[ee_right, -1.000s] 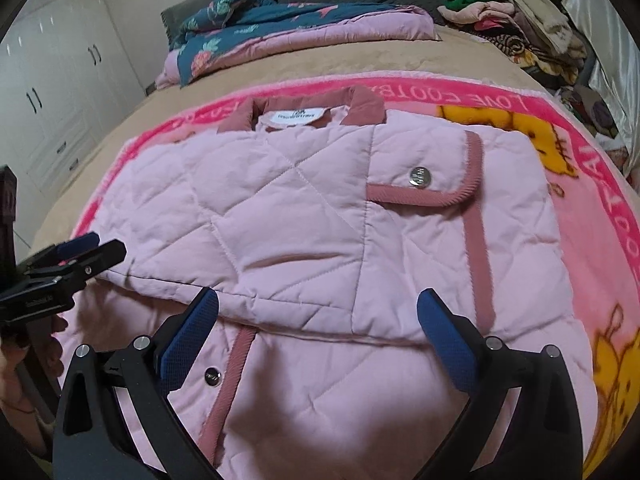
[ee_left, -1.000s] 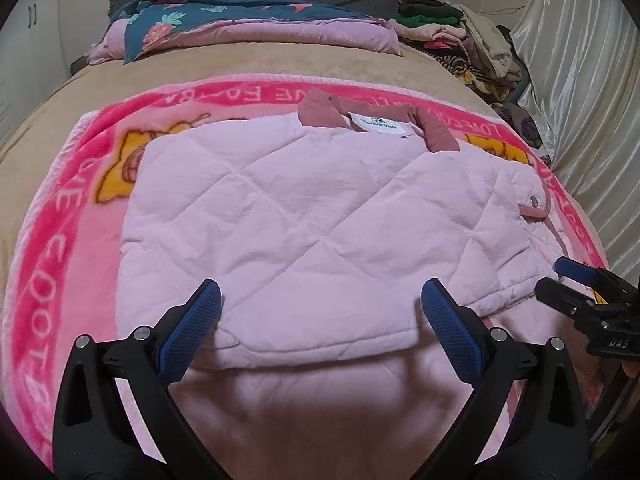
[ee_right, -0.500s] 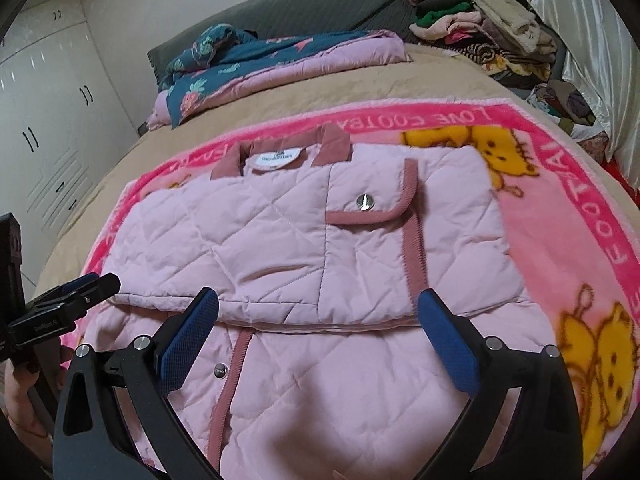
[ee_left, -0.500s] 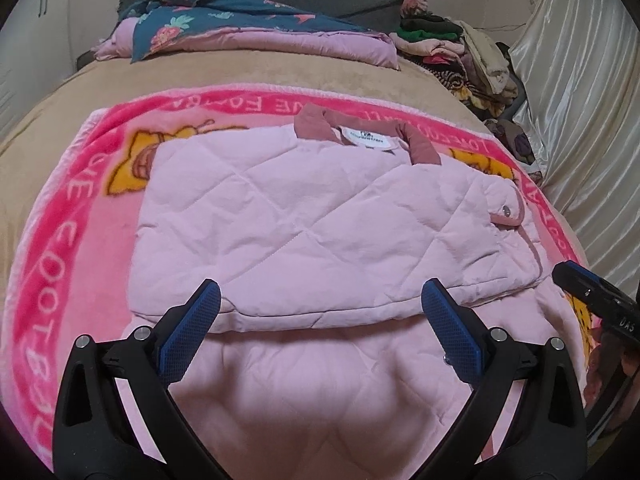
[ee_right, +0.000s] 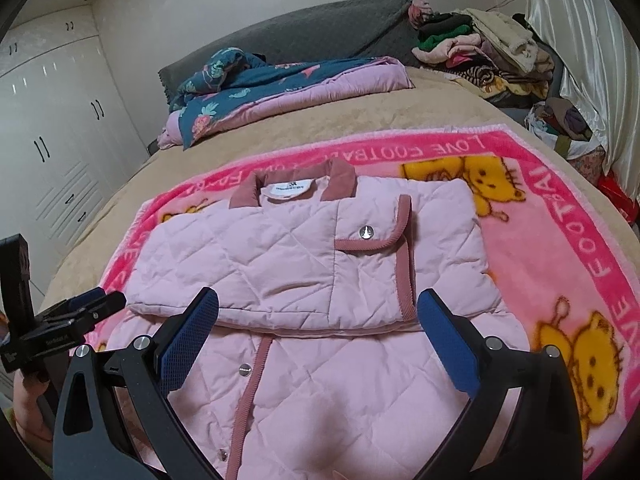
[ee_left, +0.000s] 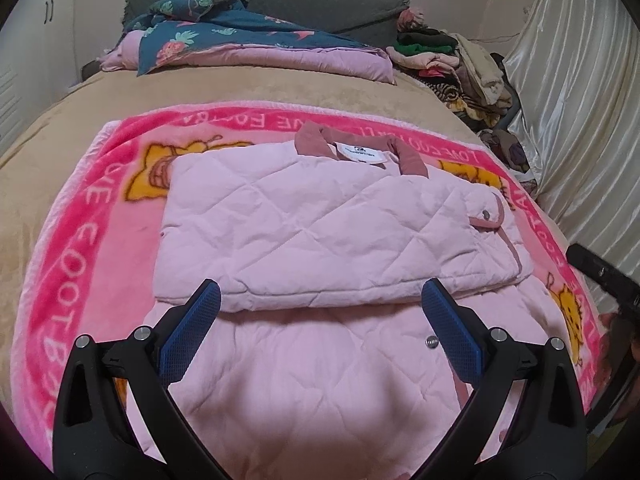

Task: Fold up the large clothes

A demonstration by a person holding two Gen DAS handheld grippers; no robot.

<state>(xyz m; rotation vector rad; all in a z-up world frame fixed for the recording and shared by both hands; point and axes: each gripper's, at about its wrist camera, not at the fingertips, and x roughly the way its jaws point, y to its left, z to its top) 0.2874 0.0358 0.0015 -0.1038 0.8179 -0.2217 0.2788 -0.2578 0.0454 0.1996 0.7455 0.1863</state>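
A pale pink quilted jacket [ee_left: 320, 240] with a dusty-rose collar lies on a pink cartoon blanket [ee_left: 80, 240] on the bed. Its sleeves are folded across the chest, and its lower part spreads toward me. It also shows in the right wrist view [ee_right: 280, 264], with a rose-trimmed pocket flap and snap button. My left gripper [ee_left: 320, 336] is open and empty above the jacket's lower part. My right gripper [ee_right: 318, 340] is open and empty above the same part, near the front placket. Each gripper shows at the edge of the other's view.
A folded teal floral quilt [ee_left: 240, 40] lies at the head of the bed by a grey headboard [ee_right: 320, 36]. A pile of clothes [ee_right: 480, 52] sits at the far right corner. A satin curtain [ee_left: 580, 120] hangs on the right; white wardrobes [ee_right: 52, 140] stand left.
Both grippers have pulled back and up from the jacket, so it looks smaller and more of the unfolded lower part shows. Both stay open and empty.
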